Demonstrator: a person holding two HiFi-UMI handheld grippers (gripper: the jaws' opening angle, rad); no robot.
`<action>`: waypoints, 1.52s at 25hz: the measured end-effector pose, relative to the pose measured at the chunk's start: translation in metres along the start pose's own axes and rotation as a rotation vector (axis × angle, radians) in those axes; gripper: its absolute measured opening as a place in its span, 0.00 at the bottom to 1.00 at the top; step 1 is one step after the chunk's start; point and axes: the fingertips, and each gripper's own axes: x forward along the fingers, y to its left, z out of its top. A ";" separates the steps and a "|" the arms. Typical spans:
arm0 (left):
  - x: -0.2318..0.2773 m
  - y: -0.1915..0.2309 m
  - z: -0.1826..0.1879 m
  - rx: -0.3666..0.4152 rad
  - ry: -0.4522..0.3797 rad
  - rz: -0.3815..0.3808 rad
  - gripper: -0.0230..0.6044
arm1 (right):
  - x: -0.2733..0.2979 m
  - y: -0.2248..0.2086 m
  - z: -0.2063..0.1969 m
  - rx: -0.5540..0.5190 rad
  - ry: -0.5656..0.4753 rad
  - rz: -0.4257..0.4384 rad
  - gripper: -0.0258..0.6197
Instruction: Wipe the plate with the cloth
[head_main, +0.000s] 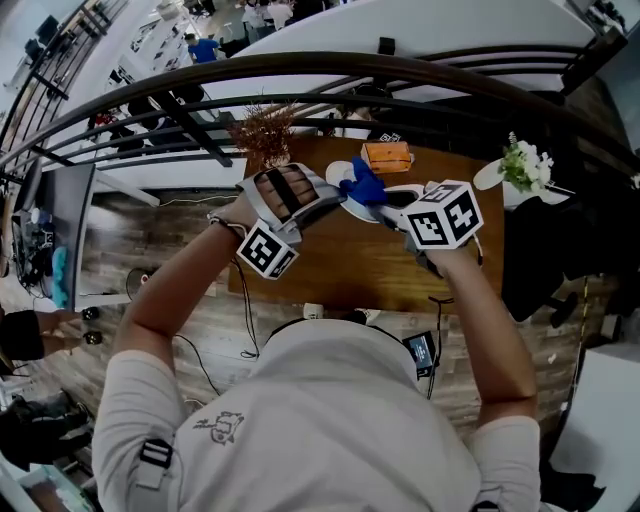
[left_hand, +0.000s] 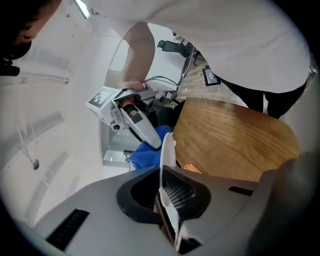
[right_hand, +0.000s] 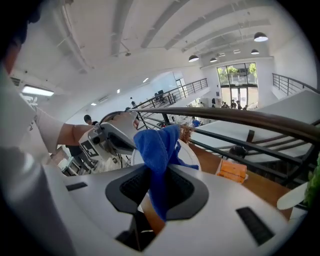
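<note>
Both aloft over the desk (left_hand: 235, 145): stiff, slick, breakable plate (left_hand: 167, 150) best held by its rim, as pinched now in the left claw (left_hand: 167, 205), soft limp cloth (right_hand: 157, 145) bunched in the clamped right claw (right_hand: 155, 197) just beside it.

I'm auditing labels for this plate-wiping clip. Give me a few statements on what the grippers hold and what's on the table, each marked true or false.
The left gripper grips the white plate by its rim. True.
The cloth in the right gripper is red. False: it is blue.
An orange object sits on the wooden table. True.
The white plate lies flat on that table. False: the left gripper holds it up off the table.
</note>
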 end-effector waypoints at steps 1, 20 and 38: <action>-0.001 -0.001 0.001 0.003 -0.001 -0.002 0.07 | -0.002 -0.006 -0.010 0.019 0.008 -0.008 0.17; -0.005 0.011 0.057 0.053 -0.143 -0.005 0.08 | 0.019 -0.040 0.010 0.009 0.042 -0.073 0.17; -0.005 0.013 0.030 0.019 -0.077 -0.008 0.07 | -0.022 -0.041 -0.038 0.087 0.030 -0.063 0.17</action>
